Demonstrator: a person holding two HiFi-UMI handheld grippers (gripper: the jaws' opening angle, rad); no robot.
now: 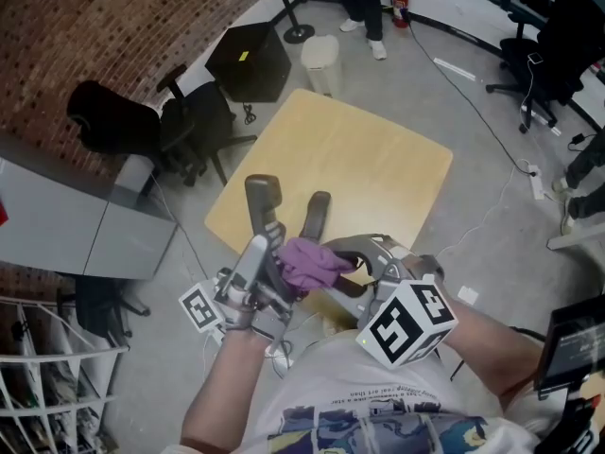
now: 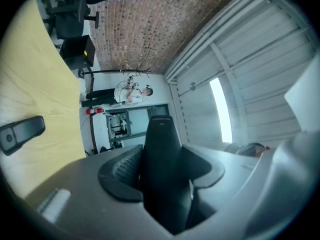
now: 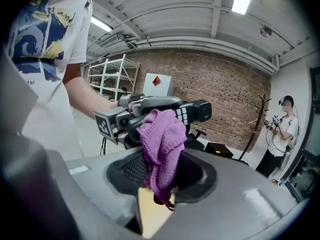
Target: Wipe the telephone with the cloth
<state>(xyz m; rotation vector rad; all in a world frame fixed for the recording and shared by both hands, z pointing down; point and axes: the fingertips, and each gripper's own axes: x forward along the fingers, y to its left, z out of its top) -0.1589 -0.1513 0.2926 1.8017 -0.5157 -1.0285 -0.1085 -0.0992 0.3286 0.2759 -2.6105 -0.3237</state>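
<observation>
Right gripper view, bunched purple cloth [image 3: 161, 144], black telephone [image 3: 196, 112]

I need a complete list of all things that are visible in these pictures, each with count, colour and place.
telephone handset: one, black, above the table, in the left tool
cloth: one, purple, against the telephone handset, in the right tool
oblong object: one, dark, lying on the table; kind unclear
table: one, light wood, centre
office chairs: at least three, black, floor left and top right
box: one, black, floor beyond the table
bin: one, white, beside the box
bystander: one, white top, standing far off
left tool: one, grey, shut on the telephone handset
right tool: one, grey, shut on the cloth
</observation>
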